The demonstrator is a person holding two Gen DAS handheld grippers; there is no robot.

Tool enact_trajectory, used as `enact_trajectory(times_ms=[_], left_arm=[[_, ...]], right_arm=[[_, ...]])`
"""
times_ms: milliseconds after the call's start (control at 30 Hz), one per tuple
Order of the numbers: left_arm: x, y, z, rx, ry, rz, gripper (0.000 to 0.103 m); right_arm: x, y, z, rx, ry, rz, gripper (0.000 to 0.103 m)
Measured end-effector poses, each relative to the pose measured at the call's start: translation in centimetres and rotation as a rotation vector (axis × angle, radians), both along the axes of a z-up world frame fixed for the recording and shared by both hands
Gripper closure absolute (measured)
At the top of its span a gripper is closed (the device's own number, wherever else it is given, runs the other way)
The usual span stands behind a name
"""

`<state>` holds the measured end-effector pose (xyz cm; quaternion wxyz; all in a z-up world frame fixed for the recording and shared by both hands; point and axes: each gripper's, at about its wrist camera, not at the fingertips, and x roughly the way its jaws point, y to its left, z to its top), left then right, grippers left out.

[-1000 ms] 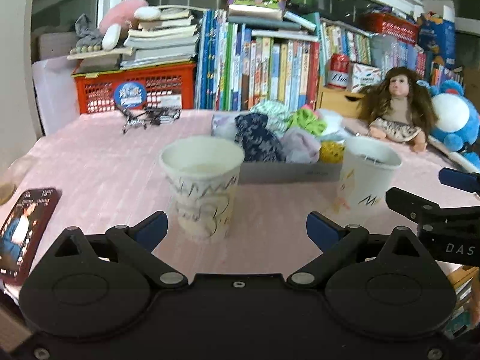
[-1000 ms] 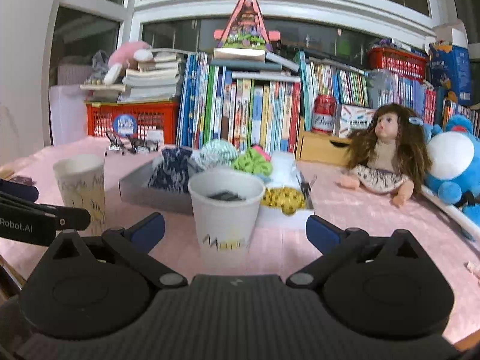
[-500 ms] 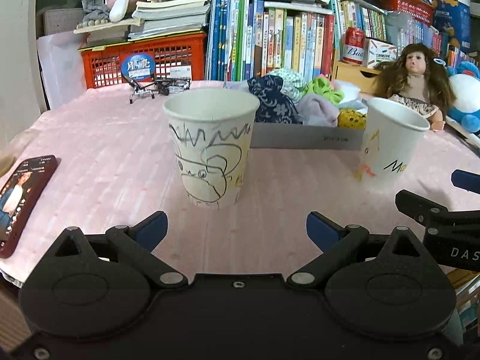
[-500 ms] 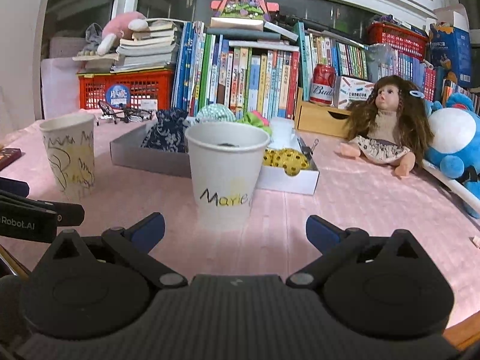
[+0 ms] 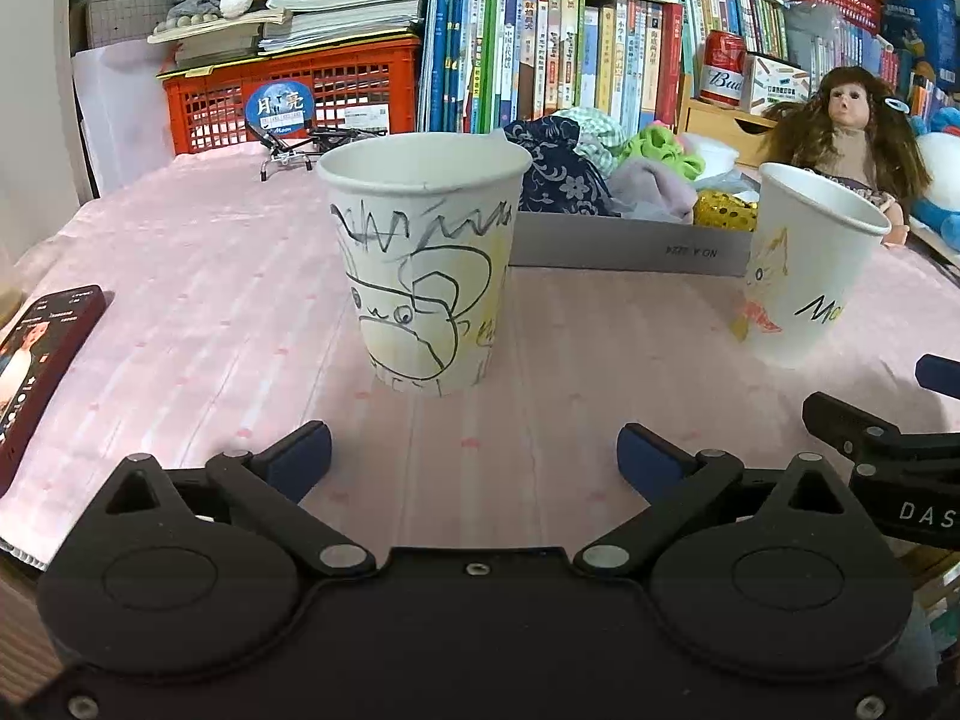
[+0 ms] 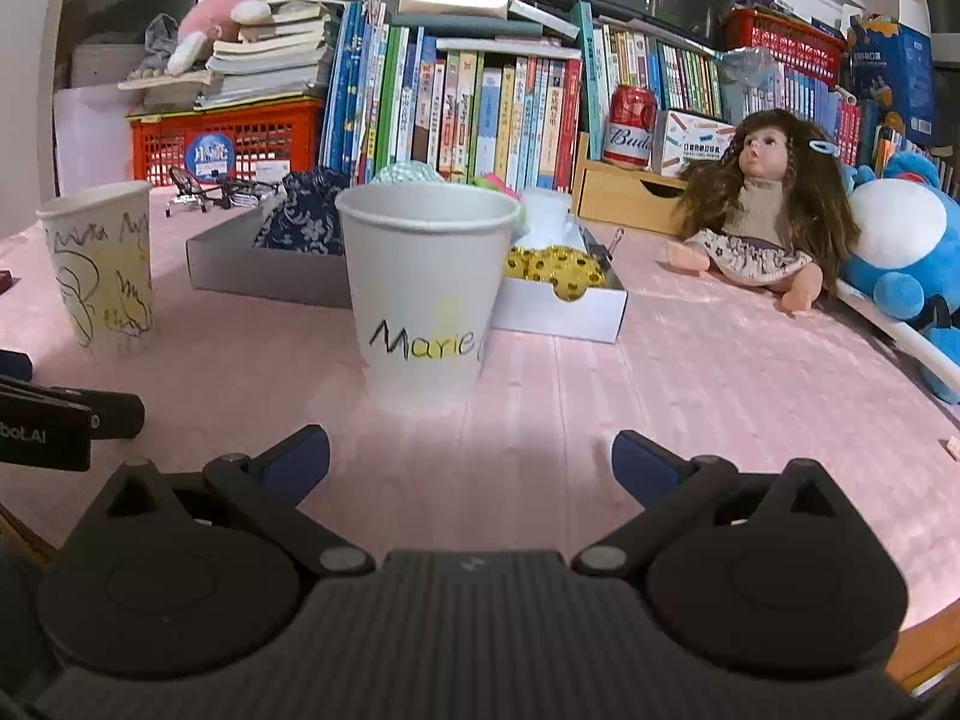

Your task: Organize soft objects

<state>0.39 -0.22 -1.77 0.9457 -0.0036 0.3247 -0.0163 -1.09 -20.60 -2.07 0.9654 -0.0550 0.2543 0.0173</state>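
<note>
We see both tongs low over the pink tabletop (image 5: pixel 180 252), each facing a paper cup. Left tongs (image 5: pixel 474 459): jaws spread wide, nothing between them. Scribbled cup (image 5: pixel 423 264) stands upright just ahead of them, apart from the blue pads. Right tongs (image 6: pixel 471 459): likewise wide open and empty. The "Marie" cup (image 6: pixel 423 294) stands upright just ahead, centred between the fingers but not touched.

In the left view the Marie cup (image 5: pixel 807 264) sits to the right of the scribbled cup, well apart, with the right tongs' black fingers showing at the right edge. In the right view the scribbled cup (image 6: pixel 99 267) sits at far left.

Soft things lie in a shallow grey box (image 5: pixel 630 246) behind both cups: a navy floral cloth (image 5: pixel 555 177) at the left end, a green-checked piece (image 5: pixel 591 132), a lime green piece (image 5: pixel 663 153), a pale lilac cloth (image 5: pixel 651 192), a gold sequinned piece (image 5: pixel 723 210) at the right end. We cannot tell what is inside either cup from these angles.

Elsewhere: a phone (image 5: pixel 42 360) at the left tabletop edge, a doll (image 6: pixel 762 216) seated to the right, a blue plush (image 6: pixel 906 252) beside her, books (image 6: pixel 468 114) and a red crate (image 6: pixel 228 141) along the back.
</note>
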Motion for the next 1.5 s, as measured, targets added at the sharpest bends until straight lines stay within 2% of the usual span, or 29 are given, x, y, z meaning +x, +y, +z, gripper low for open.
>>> enact_trajectory(times_ms=[767, 1500], left_arm=[[0.48, 0.02, -0.17, 0.018, 0.005, -0.015, 0.0], [0.48, 0.01, -0.19, 0.02, -0.004, -0.007, 0.0]], right_arm=[[0.6, -0.69, -0.58, 0.064, 0.042, -0.032, 0.0], [0.76, -0.78, -0.6, 0.076, 0.062, -0.015, 0.0]])
